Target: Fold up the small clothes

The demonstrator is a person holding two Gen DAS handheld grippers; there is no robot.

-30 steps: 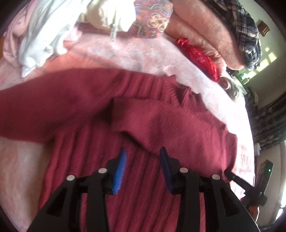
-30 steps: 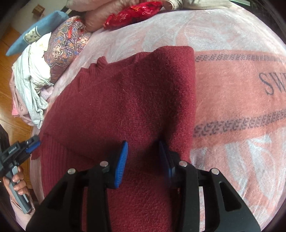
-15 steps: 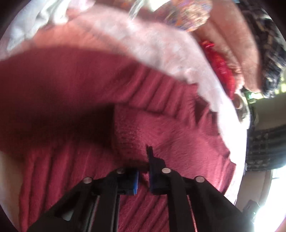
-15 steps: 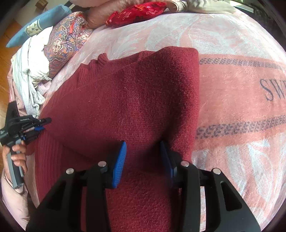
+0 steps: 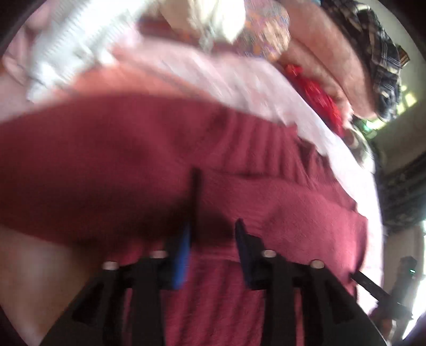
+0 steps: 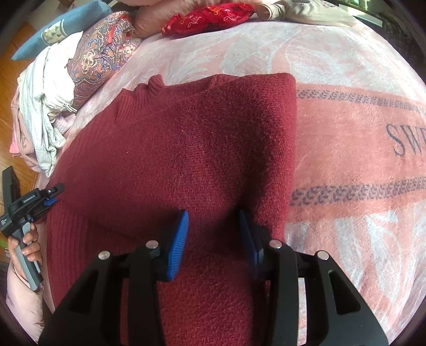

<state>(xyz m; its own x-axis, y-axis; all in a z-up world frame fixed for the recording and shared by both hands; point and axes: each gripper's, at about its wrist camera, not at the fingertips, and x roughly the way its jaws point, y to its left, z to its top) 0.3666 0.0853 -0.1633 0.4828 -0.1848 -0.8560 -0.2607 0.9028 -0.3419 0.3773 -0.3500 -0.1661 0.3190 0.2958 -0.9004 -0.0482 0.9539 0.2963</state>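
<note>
Our left tongs (image 5: 211,234), pinched on the sweater (image 6: 202,149) half a second ago, are spread again over it on the bed (image 6: 346,66); sleeve likely released. Right tongs (image 6: 213,226) stay spread above it.

My left gripper (image 5: 213,239) hangs just over the maroon knit sweater (image 5: 133,165), its blue-padded fingers (image 5: 182,255) standing apart with a fold of the sweater's ribbed knit between and beyond them. The view is blurred, so I cannot tell if the pads touch the cloth. The sweater lies on a pale pink blanket (image 5: 213,69). Beyond the sweater's far edge sits a heap of white clothes (image 5: 69,42), and to the right of that heap a patterned cushion (image 5: 269,24), a pink pillow (image 5: 332,56), a red embroidered pouch (image 5: 316,93) and a dark plaid cloth (image 5: 378,50).
</note>
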